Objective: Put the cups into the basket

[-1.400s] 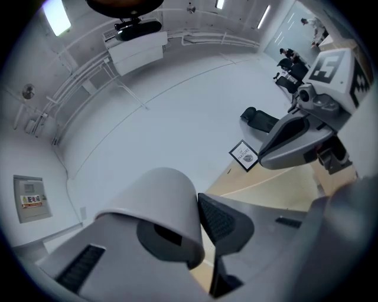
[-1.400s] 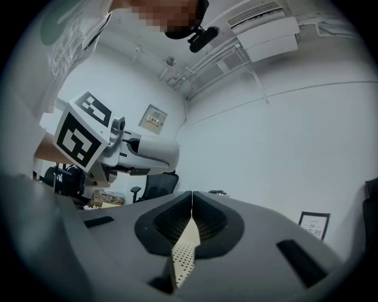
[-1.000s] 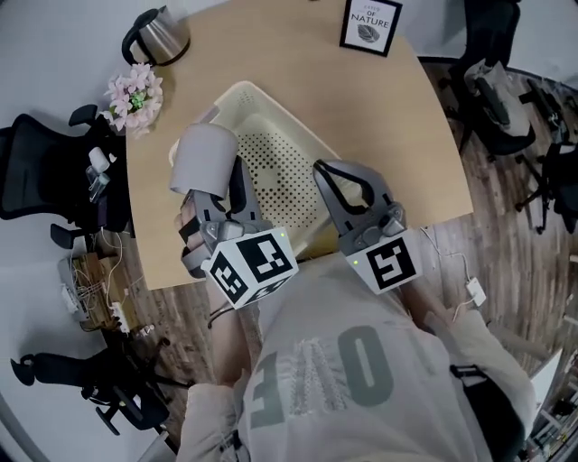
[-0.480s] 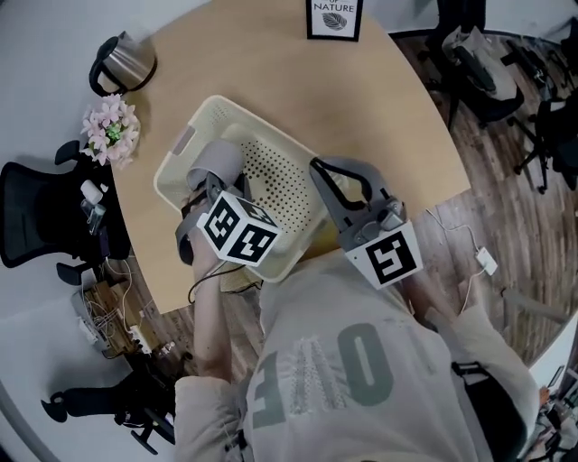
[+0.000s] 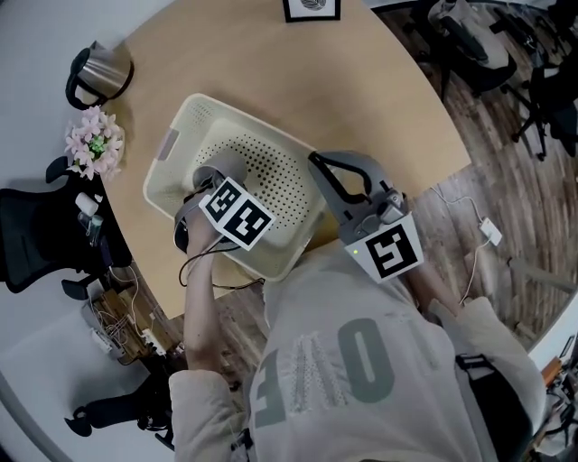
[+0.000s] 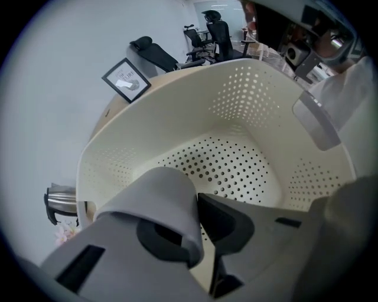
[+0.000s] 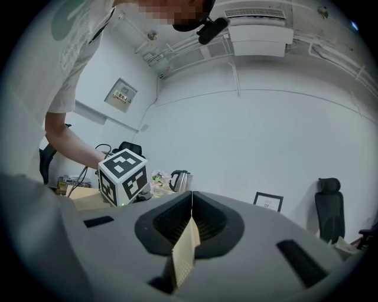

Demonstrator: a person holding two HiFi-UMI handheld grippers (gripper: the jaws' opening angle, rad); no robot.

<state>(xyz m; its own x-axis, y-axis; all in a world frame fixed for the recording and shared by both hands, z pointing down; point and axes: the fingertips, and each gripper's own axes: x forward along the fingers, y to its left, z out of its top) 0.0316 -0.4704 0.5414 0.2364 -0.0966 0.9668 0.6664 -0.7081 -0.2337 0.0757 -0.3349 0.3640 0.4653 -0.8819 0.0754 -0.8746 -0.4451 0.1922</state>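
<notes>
From above we see a round wooden table [image 5: 379, 99] with a cream perforated basket [image 5: 172, 158] lying left of centre in the frame. The left gripper [image 6: 197, 206] points steeply down into the basket, and its jaws pinch the wall of a grey cup [image 5: 221, 167], one jaw inside the mouth and the other outside. In the left gripper view the cup fills the lower left, tilted with its mouth towards the camera, and hangs inside the basket's walls above the dotted floor. We cannot tell whether it touches the floor. The rest of the basket floor that shows is bare, so we see no other cup in there. The right gripper [image 7: 192, 194] sits at the basket's right rim, just right of centre in the head view. Its jaws are pressed together at the tips and hold nothing, with only a sliver of cream basket showing through the slit behind them. A kettle [image 5: 97, 74] and some flowers [image 5: 93, 144] stand at the upper left of the table, and a picture frame [image 5: 312, 7] stands at the top edge. No cup shows on the table outside the basket. We judge the task close to done for this cup. It is inside the basket but not yet let go. What seems left is to set it down and spread the left jaws.
</notes>
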